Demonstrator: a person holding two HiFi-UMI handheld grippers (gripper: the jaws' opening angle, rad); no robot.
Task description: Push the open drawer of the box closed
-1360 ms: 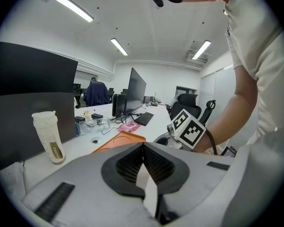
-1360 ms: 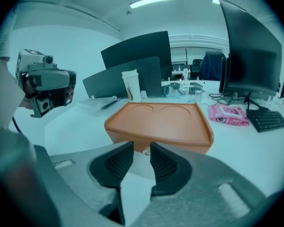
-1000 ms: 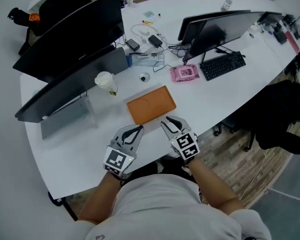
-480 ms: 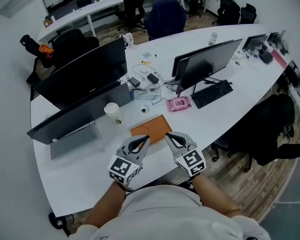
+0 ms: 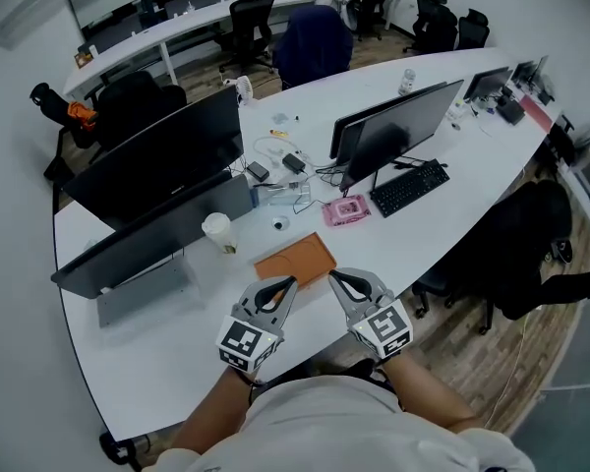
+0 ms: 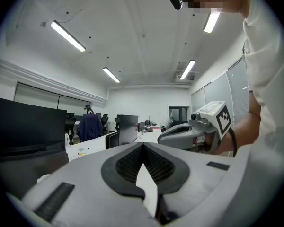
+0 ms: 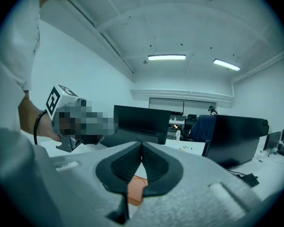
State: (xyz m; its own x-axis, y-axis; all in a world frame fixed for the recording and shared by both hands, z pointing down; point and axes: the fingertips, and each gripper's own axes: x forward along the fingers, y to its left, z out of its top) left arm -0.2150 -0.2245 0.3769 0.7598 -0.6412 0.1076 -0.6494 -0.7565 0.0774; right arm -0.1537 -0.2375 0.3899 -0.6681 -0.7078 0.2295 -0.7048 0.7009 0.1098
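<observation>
The orange flat box (image 5: 295,260) lies on the white table (image 5: 147,362), just in front of me; its drawer cannot be made out from here. Both grippers hover side by side above the table's near edge, short of the box and apart from it. My left gripper (image 5: 289,282) is shut with nothing between its jaws. My right gripper (image 5: 335,275) is shut and empty too. In the right gripper view a patch of the orange box (image 7: 136,191) shows below the closed tips (image 7: 142,144). The left gripper view looks level across the room past its own closed tips (image 6: 143,144).
Behind the box stand a paper cup (image 5: 217,231), a pink pack (image 5: 344,209), a keyboard (image 5: 409,186) and several dark monitors (image 5: 167,155) with cables between them. A black office chair (image 5: 526,244) sits off the table's right edge.
The right gripper's jaws have closed. Both grippers have lifted back from the box, and the head view now takes in more of the room.
</observation>
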